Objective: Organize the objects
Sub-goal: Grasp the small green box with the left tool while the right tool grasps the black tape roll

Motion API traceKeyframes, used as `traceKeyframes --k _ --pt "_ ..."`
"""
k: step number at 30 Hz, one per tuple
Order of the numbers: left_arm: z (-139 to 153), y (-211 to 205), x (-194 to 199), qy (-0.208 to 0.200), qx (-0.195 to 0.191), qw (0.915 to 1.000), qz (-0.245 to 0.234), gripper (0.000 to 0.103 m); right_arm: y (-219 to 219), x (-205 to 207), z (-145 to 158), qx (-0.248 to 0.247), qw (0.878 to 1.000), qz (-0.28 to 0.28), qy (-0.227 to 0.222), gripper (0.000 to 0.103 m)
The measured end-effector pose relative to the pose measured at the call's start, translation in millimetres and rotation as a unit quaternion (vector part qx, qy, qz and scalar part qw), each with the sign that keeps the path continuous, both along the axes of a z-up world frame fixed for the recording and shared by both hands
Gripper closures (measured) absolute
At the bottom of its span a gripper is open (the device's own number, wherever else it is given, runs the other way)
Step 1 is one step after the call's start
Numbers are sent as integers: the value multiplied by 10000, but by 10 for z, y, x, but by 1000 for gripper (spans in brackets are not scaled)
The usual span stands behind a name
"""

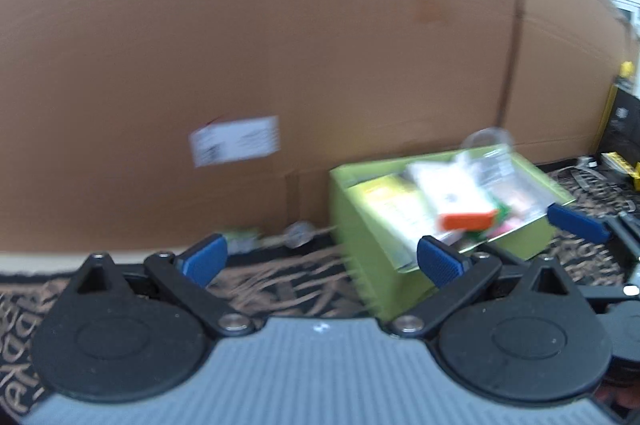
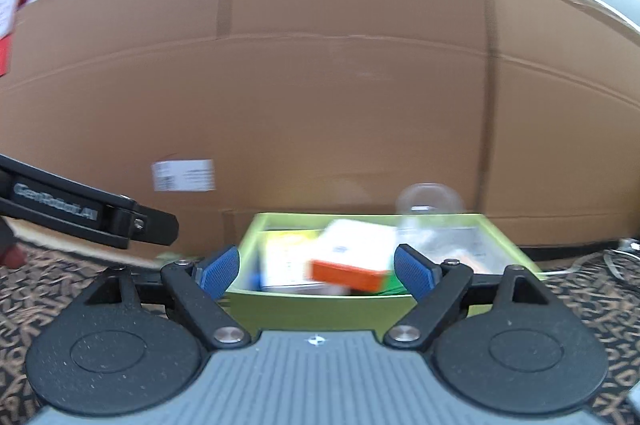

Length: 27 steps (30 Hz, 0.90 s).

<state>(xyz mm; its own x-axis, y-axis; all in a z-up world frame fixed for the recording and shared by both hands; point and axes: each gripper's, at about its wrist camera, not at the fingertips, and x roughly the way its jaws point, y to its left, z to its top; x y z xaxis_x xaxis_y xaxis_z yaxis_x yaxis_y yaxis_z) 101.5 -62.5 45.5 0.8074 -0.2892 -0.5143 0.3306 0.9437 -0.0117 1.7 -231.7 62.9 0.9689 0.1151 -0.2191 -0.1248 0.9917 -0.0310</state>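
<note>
We are facing a big brown cardboard box [image 2: 320, 97] that is filling most of both views, standing upright on a dark carpet [image 2: 60, 289] with a tan scribbled pattern. A white shipping label [image 2: 183, 175] is sitting low on the box's front.

In front of the box, a green tray [image 2: 320, 309] is resting on the carpet, close to the cardboard wall, though whether it is touching the wall we cannot tell. Things are lying heaped inside it: a white packet [image 2: 356, 241], a yellow-green printed box [image 1: 390, 203], and a puzzle cube [image 2: 346, 275] with an orange face and a green one showing, tilted on top of the pile. A clear plastic cup [image 2: 430, 203] is poking up at the tray's far right corner; both views are smeared, so it may be a lid rather than a cup.

Our right gripper [image 2: 316, 267] is hovering just before the tray's near wall, its blue pads spread wide and gripping nothing, with the cube showing between them but farther off. Our left gripper [image 1: 320, 261] is hanging to the left of the tray, likewise spread apart and empty, its right finger overlapping the tray's near corner in the left wrist view.

By the foot of the cardboard, left of the tray, a small clear round thing [image 1: 298, 233] and a small greenish scrap [image 1: 242, 239] are lying on the carpet, too blurred to name.
</note>
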Motion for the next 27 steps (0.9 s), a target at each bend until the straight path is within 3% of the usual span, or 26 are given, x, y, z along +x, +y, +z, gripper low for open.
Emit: traceKeyframes --k 3,8,12,18,23,27 --pt "-186 347 69 132 123 9995 245 0 323 8 -72 -168 9987 473 97 15" --pt "-406 801 208 375 -6 9977 563 0 836 164 -239 -429 9945 880 363 18" --pt "-461 983 350 374 -117 9970 669 0 1179 400 -349 -810 9909 868 640 44" --pt "-564 940 677 202 -65 9988 448 0 1390 850 -524 -869 9898 318 1080 53" --pt "-681 756 1035 274 5 9994 231 0 1388 1160 -673 -869 9858 -22 1437 53" --pt "-755 552 1282 244 58 9997 0 0 1347 1294 -692 -838 9863 -103 1419 53"
